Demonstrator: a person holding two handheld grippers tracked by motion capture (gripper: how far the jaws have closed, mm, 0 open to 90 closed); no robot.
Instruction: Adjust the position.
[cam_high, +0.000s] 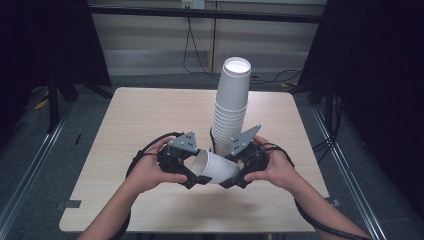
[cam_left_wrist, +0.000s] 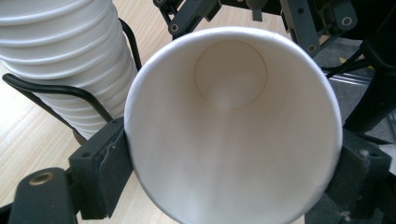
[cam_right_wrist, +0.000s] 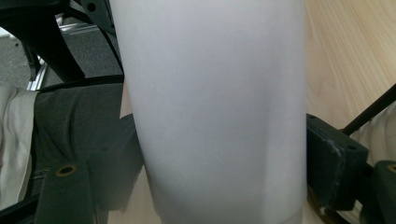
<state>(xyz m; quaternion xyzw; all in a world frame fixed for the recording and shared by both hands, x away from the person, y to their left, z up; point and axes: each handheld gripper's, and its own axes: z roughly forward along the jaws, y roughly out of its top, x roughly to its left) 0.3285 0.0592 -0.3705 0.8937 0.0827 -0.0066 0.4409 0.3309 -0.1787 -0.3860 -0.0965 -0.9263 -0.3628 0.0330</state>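
Both grippers grasp one white paper cup (cam_high: 216, 167) lying sideways above the table's (cam_high: 125, 130) near edge. The left gripper's (cam_high: 192, 178) jaws clench its rim, the right gripper's (cam_high: 231, 181) its body. The cup stack (cam_high: 231, 107) stands just behind.

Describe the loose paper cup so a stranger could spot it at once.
On the wooden table, at its near edge in front of the tall stack of cups, one white paper cup is held between two claws. Unlike the upright stacked ones, it lies sideways.

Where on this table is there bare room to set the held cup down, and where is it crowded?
Bare: the table's left half and its right strip beside the cup stack. The near edge below the hands is free too. Crowded: the centre front, where both tongs hold the single cup against the stack's base.
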